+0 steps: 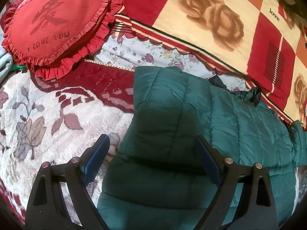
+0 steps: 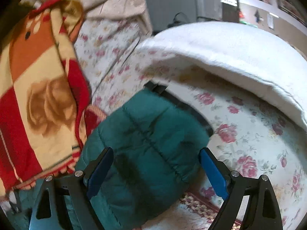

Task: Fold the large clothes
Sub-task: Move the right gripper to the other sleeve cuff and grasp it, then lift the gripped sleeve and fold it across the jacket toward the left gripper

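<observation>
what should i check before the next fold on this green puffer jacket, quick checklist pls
1. Left gripper open and empty: ok, jaws wide, pads clear of fabric.
2. Right gripper open and empty: ok, jaws wide above the quilting.
3. Green puffer jacket lying flat on the bed: ok, it looks spread out, though partly out of frame.
4. Jacket clear of the heart cushion: ok, they lie apart.
5. Rose blanket off the jacket: cannot tell, its edge runs close along the jacket's far side.
6. Sleeves tucked: cannot tell.
</observation>
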### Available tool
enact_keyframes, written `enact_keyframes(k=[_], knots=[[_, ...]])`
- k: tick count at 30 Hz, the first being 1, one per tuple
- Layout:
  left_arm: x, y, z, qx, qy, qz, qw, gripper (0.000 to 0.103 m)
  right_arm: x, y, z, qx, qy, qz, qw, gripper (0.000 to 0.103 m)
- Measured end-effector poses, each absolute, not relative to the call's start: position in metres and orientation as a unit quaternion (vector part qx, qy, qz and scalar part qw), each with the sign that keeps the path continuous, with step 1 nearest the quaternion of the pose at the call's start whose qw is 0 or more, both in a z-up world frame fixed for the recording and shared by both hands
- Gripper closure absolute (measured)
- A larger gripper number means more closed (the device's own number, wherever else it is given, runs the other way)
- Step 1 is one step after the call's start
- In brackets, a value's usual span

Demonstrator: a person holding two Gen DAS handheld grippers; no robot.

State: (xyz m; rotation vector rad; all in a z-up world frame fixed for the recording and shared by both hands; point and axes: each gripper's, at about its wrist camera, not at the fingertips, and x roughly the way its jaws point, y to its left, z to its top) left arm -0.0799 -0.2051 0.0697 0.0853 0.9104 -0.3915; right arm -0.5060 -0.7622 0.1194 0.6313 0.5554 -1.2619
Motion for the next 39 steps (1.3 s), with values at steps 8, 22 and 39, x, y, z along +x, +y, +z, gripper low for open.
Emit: enact_keyframes(k=[8,22,39], knots=[[-0.08,-0.204,0.069,0.036,0.44,-0.188,0.877,0.013,-0.51,-0.774,0.112,0.319,0.263,-0.566,0.713,0.013],[-0.084,-0.201,0.071,0.038,0.434,-0.192,0.88,0.013,-0.51,-0.759,0.133,0.301,0.244,-0.52,0.761,0.087],[-0.097,-0.188,0.095,0.039,0.415,-0.202,0.886,0.013,-0.444,-0.658,0.196,0.213,0.247,-0.412,0.851,0.091]])
